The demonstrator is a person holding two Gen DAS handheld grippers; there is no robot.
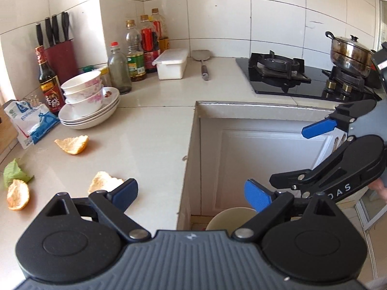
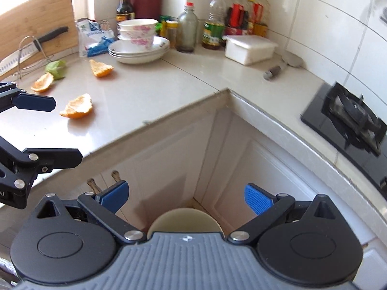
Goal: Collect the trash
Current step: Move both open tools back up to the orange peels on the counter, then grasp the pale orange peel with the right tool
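My left gripper (image 1: pixel 191 193) is spread wide with nothing between its blue pads, hovering over the near edge of the beige stone L-shaped countertop (image 1: pixel 150 125). My right gripper (image 2: pixel 186 197) is likewise spread wide and empty, held out past the counter's inner corner, above the white cabinet doors (image 2: pixel 169 159).

Trash on the counter, left side: three orange peel pieces and one crumpled green leaf scrap (image 1: pixel 13 172).
- Nearest orange peel (image 1: pixel 104 181): just beside my left gripper's left pad; contact cannot be judged.
- Second orange peel (image 1: pixel 72 144): farther in, near the stacked white plates and floral bowls (image 1: pixel 87 101).
- Third orange peel (image 1: pixel 18 194): far left, touching the leaf scrap.

Round cream-coloured bin (image 2: pixel 183 220): on the floor in the cabinet corner, its rim showing directly below and between my right gripper's pads.

Far side of the counter: bottles (image 1: pixel 135 48), white lidded plastic box (image 1: pixel 171 64). Right: black gas hob (image 1: pixel 290 75) with steel pot (image 1: pixel 350 53).
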